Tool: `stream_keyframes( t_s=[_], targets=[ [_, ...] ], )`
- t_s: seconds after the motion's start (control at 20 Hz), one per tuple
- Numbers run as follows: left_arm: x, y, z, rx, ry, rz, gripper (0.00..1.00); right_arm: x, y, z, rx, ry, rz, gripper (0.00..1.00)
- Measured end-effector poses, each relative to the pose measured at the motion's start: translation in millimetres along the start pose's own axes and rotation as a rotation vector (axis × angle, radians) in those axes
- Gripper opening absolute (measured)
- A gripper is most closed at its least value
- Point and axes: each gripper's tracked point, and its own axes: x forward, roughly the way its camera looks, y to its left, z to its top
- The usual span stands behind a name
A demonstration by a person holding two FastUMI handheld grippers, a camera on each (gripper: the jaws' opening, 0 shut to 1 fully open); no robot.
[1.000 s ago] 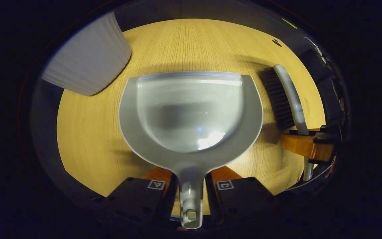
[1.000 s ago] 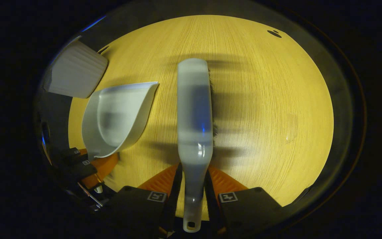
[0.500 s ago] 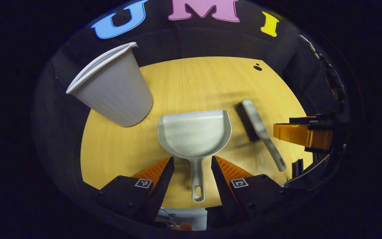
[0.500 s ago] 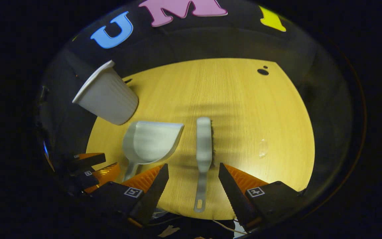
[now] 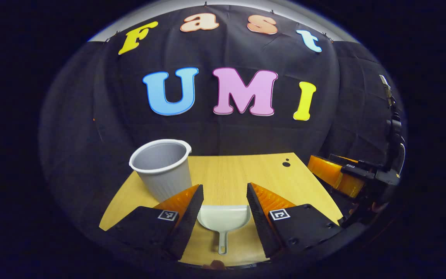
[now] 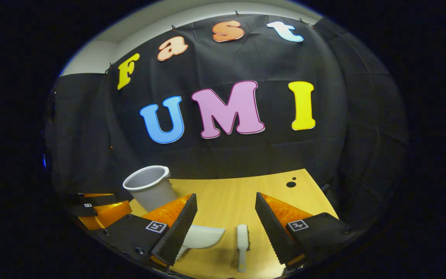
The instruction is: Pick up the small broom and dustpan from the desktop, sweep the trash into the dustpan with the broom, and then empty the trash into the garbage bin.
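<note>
Both hand-held grippers hang above the light wooden desktop (image 5: 230,174) with their jaws spread wide and nothing between them. Seen in the left gripper view, the left gripper (image 5: 225,203) frames the pale grey plastic dustpan (image 5: 224,219), which lies flat on the desktop with its short handle pointing toward the camera; neither finger touches it. In the right gripper view the right gripper (image 6: 227,213) frames the small grey-handled broom (image 6: 242,242), lying on the desktop just right of the dustpan (image 6: 203,237), bristles on its right side and handle toward the near edge, clear of both fingers. Beyond the dustpan and to its left stands the ribbed grey plastic garbage bin (image 5: 163,170), upright and open-topped, near the desktop's far left corner. Farther from the dustpan, toward the far right corner, a small dark round hole (image 5: 286,164) marks the wood. Well to the right of the dustpan, in the left gripper view, the right gripper (image 5: 341,174) shows at the desktop's edge.
</note>
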Motion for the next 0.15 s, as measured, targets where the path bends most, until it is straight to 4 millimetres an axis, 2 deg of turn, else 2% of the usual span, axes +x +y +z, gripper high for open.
stream_keyframes(
  t_s=[0.15],
  targets=[
    [-22.6, -1.0, 30.2, -0.021, -0.077, -0.017, 0.68, -5.9, 14.9, 3.4, -0.045, 0.015, 0.033, 0.97]
  ],
)
